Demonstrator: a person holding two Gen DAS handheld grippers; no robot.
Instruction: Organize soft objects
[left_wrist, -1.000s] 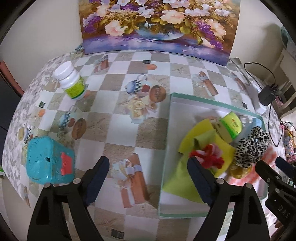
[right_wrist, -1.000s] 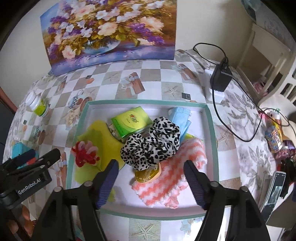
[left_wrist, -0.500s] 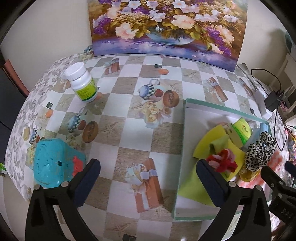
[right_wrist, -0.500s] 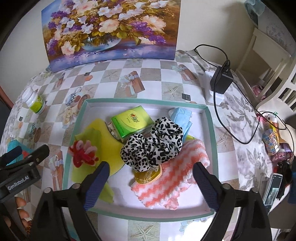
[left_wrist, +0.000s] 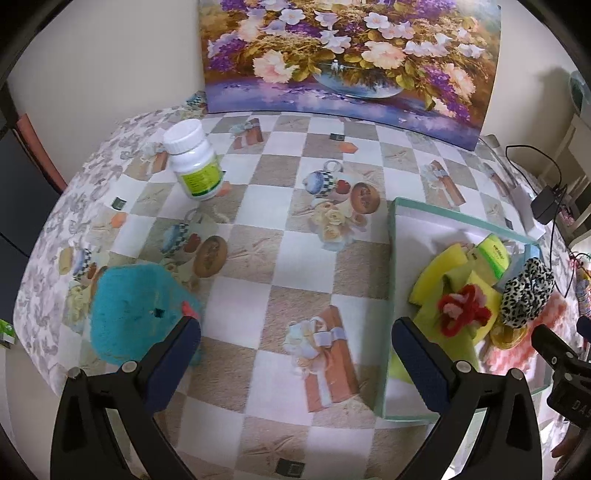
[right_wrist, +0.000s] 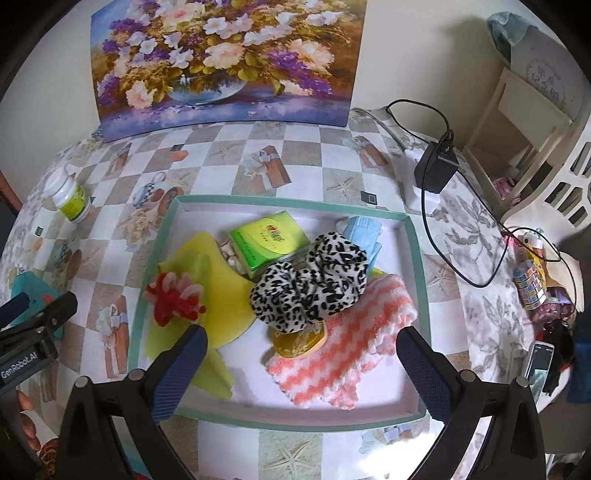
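A white tray with a teal rim (right_wrist: 168, 229) holds a yellow cloth (right_wrist: 214, 291), a red and pink pom-pom tie (right_wrist: 173, 299), a green tissue pack (right_wrist: 267, 242), a leopard scrunchie (right_wrist: 314, 280), a blue face mask (right_wrist: 362, 229), an orange-white knitted cloth (right_wrist: 354, 339) and a small gold tin (right_wrist: 299, 339). My right gripper (right_wrist: 301, 363) is open and empty above the tray's near edge. My left gripper (left_wrist: 295, 354) is open and empty over the tablecloth left of the tray (left_wrist: 391, 280). A teal object (left_wrist: 136, 314) lies by its left finger.
A white pill bottle (left_wrist: 194, 166) lies at the far left of the table. A flower painting (left_wrist: 351, 55) leans on the back wall. A black charger with cable (right_wrist: 436, 166) sits right of the tray. Washi tape rolls (right_wrist: 530, 284) and a phone (right_wrist: 539, 365) lie at the right edge.
Both grippers have pulled back and up, away from the tray, and their jaws have opened wider. The left gripper's view has shifted left, so the tray now sits at its right.
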